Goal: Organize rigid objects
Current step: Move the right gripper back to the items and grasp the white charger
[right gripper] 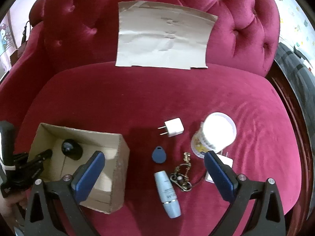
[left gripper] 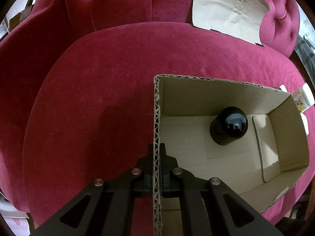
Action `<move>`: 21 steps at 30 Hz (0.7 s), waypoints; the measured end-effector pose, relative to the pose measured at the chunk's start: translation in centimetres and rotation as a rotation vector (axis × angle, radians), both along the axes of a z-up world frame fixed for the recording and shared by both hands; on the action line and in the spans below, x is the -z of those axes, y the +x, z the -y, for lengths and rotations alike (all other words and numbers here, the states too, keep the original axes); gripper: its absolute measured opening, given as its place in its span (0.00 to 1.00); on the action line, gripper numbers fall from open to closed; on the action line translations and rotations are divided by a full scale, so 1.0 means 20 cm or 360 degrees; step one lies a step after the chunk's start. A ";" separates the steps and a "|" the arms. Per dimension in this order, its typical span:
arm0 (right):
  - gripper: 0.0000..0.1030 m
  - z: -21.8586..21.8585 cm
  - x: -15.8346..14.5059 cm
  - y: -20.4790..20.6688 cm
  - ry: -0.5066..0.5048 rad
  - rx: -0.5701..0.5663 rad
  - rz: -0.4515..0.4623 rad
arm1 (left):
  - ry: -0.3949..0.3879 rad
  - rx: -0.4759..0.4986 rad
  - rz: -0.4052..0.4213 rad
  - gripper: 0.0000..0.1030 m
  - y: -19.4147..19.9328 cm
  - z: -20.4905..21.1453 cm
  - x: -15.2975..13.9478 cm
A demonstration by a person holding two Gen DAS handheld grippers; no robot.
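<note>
An open cardboard box (left gripper: 283, 137) (right gripper: 122, 157) sits on the red velvet seat. A black round-topped object (left gripper: 228, 127) (right gripper: 71, 149) lies inside it. My left gripper (left gripper: 157, 151) (right gripper: 42, 156) is shut on the box's left wall. My right gripper (right gripper: 154, 169) is open and empty above the loose items: a white plug adapter (right gripper: 174, 127), a blue key fob (right gripper: 159, 155), a light blue tube (right gripper: 167, 192), a brass key chain (right gripper: 183, 175) and a white tub (right gripper: 215, 133) lying on its side.
A crumpled sheet of paper (right gripper: 163, 37) (left gripper: 226, 9) leans on the tufted chair back (right gripper: 246, 19). A small white object (right gripper: 226, 161) lies partly hidden behind my right finger. Bare seat cushion (left gripper: 94, 98) lies left of the box.
</note>
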State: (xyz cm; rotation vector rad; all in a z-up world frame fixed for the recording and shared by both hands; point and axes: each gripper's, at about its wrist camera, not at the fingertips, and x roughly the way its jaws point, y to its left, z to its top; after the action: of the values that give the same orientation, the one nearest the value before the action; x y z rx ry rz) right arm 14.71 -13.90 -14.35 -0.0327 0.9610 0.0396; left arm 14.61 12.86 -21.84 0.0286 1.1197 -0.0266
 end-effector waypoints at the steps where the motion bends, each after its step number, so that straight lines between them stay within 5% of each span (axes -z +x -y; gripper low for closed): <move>1: 1.00 0.01 0.00 0.00 -0.0005 0.0005 0.0001 | 0.0001 0.0000 0.0000 0.03 0.00 0.00 0.00; 21: 1.00 0.37 0.14 0.00 -0.0035 0.0236 -0.0047 | 0.0004 0.0000 -0.0001 0.03 0.01 0.01 0.00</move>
State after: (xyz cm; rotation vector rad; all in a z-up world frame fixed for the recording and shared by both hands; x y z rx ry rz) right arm 14.77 -21.30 -17.11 0.0187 0.9909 -0.1073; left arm 14.73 12.76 -21.85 0.0309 1.1204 -0.0249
